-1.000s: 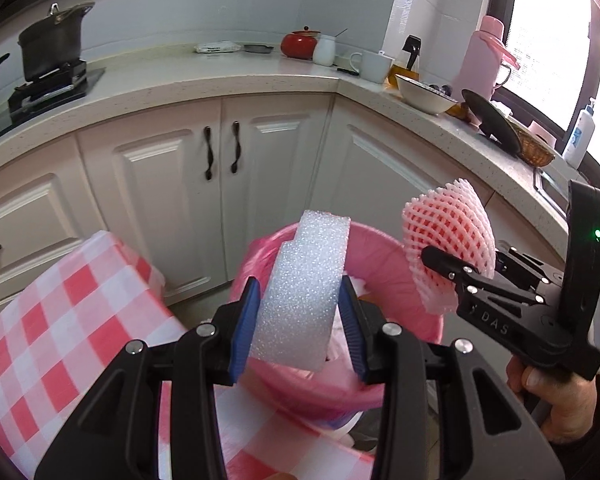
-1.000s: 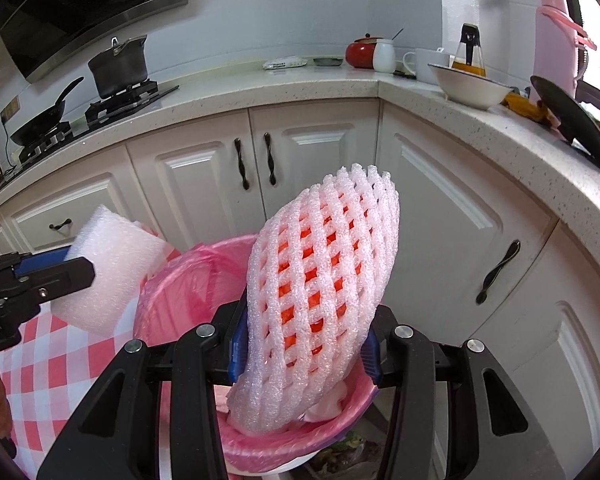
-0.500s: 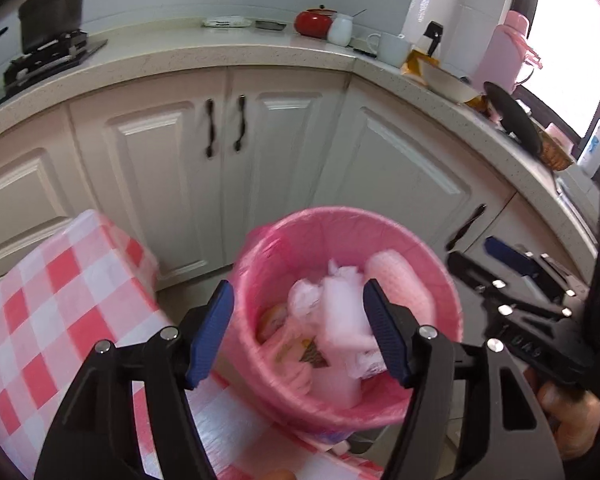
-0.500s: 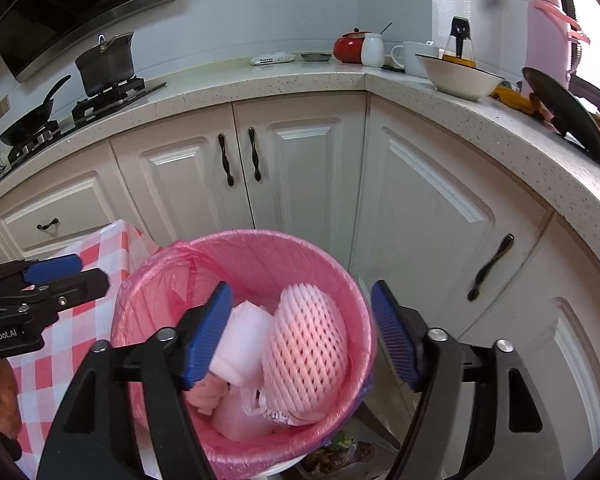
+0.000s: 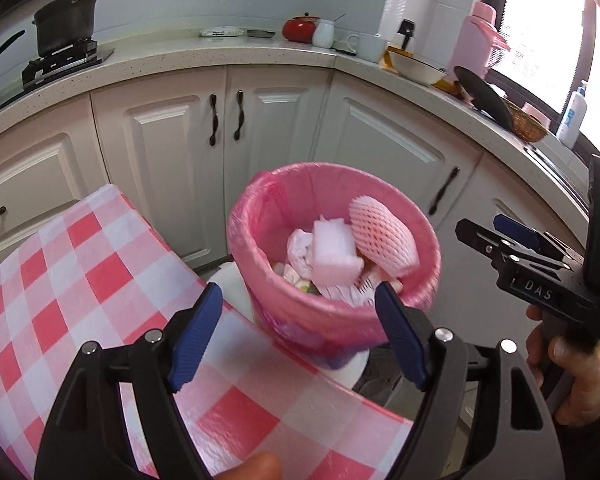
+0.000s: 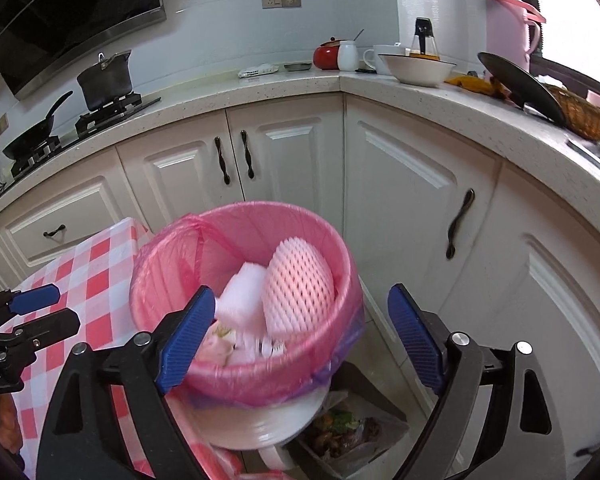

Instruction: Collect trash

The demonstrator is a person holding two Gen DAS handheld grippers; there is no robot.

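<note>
We hold the left gripper (image 5: 298, 334) above the near edge of the table (image 5: 80, 264), its blue pads (image 5: 196, 332) spread wide with nothing between them. Through the gap we see the bin (image 5: 332, 320), lined with a pink bag, standing just past the table's corner beside the white cabinets (image 5: 172, 152). The right gripper (image 6: 300, 334) is equally wide open and empty, its pads (image 6: 414, 340) framing the bin (image 6: 312, 360) from above without touching it (in the left wrist view the same gripper (image 5: 496, 232) shows at the right edge, held in a hand (image 5: 572, 372), its two fingers parted). Inside the bin lie the foam block (image 5: 334, 254) and the foam fruit net (image 5: 382, 238), side by side and touching, the net leaning against the bin's far right wall; crumpled paper and wrappers (image 5: 300, 252) sit under and beside them. From the right wrist view the block (image 6: 240, 296) sits left of the net (image 6: 300, 290), and the left gripper (image 6: 40, 312) hovers over the checked cloth at the left edge. On the worktop (image 6: 260, 84) behind stand a pot (image 6: 104, 80) on the stove, a red jar (image 6: 326, 56) and a white bowl (image 6: 418, 68).
</note>
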